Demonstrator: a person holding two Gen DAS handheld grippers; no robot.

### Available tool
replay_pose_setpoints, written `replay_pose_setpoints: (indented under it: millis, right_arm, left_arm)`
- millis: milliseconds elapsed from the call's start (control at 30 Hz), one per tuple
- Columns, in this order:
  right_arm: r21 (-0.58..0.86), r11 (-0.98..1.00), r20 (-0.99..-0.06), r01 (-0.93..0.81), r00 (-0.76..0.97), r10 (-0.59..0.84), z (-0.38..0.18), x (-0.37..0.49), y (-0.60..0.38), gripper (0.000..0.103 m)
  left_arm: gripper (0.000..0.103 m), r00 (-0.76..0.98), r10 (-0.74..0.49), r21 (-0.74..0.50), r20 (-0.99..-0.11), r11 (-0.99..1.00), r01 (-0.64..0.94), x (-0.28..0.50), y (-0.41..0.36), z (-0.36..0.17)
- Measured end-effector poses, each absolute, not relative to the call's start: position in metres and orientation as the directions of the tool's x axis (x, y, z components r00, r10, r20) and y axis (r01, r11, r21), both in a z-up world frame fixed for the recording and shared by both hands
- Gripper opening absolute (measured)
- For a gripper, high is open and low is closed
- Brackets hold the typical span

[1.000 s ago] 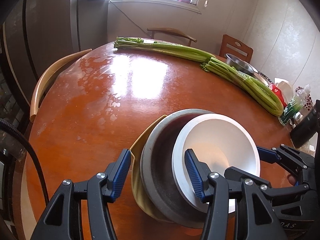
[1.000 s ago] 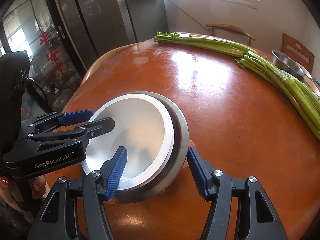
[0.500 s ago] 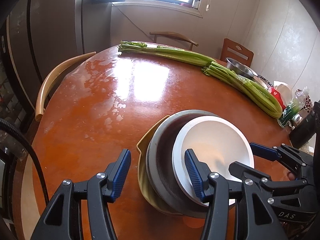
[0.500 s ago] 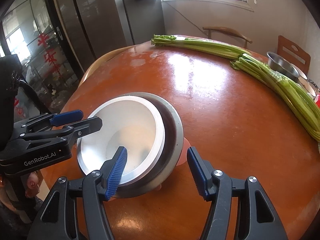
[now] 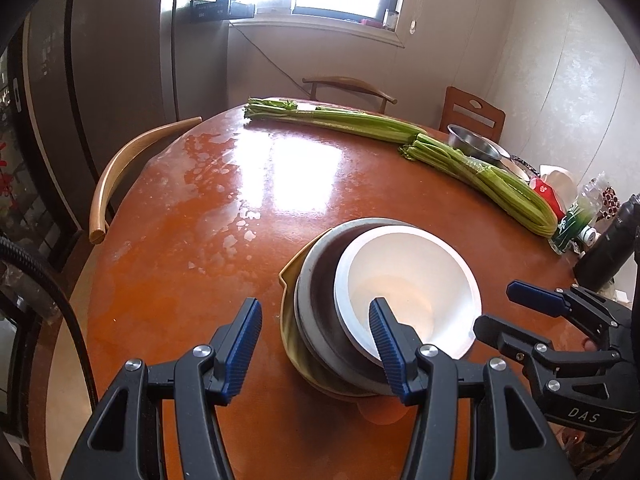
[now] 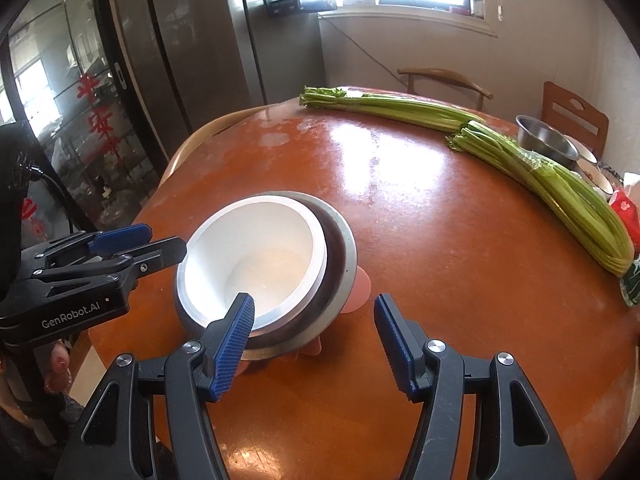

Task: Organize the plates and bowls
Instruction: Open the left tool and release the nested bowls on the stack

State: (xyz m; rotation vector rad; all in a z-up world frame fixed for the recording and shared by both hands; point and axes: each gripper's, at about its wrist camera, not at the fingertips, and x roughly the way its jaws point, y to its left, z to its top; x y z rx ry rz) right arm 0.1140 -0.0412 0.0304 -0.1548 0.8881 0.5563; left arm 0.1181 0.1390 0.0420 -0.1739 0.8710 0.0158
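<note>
Left tool point(image 5: 316, 344): jaws part-open, empty, above the tabletop point(image 5: 208, 208). Right tool point(image 6: 314, 334): the same.
White bowl point(image 5: 404, 280): nested in a grey bowl point(image 5: 316, 280), atop a yellow plate point(image 5: 289, 320) and a pink plate point(image 6: 358, 286); stack between the tools, at 6 o'clock on the tabletop, touched by neither.
Celery bunches point(image 5: 480, 176): two, 12 to 3 o'clock, well apart from the stack.
Steel bowl point(image 5: 474, 146): 2 o'clock, behind the celery.
Dark bottle point(image 5: 608, 252): 3 o'clock edge.
Chairs point(image 5: 348, 88): around the far rim.
</note>
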Motion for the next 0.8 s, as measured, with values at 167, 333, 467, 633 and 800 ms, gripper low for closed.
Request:
replay_pose_setpoints:
  millis: [167, 333, 467, 633, 800]
  right_arm:
    - [0.096, 0.847, -0.752, -0.523, 0.519, 0.406, 0.039, 0.098, -0.048, 0.065]
    - [0.097, 0.844, -0.741, -0.528, 0.528, 0.415, 0.042, 0.082, -0.056, 0.065]
    - [0.091, 0.847, -0.741, -0.524, 0.532, 0.409, 0.038, 0.068, -0.061, 0.065]
    - [0.078, 0.861, -0.736, -0.503, 0.554, 0.390, 0.031, 0.046, -0.072, 0.065]
    - [0.078, 0.889, -0.714, -0.451, 0.597, 0.366, 0.022, 0.026, -0.086, 0.065]
  left_arm:
    - [0.056, 0.660, -0.058, -0.141, -0.749, 0.987, -0.073, 0.102, 0.131, 0.050]
    - [0.056, 0.672, -0.055, -0.139, -0.739, 0.988, -0.072, 0.087, 0.124, 0.052]
    - [0.056, 0.677, -0.055, -0.136, -0.734, 0.988, -0.067, 0.074, 0.117, 0.050]
    - [0.056, 0.682, -0.036, -0.117, -0.731, 0.990, -0.073, 0.055, 0.109, 0.046]
    - [0.056, 0.673, -0.033, -0.092, -0.739, 0.994, -0.053, 0.034, 0.096, 0.032]
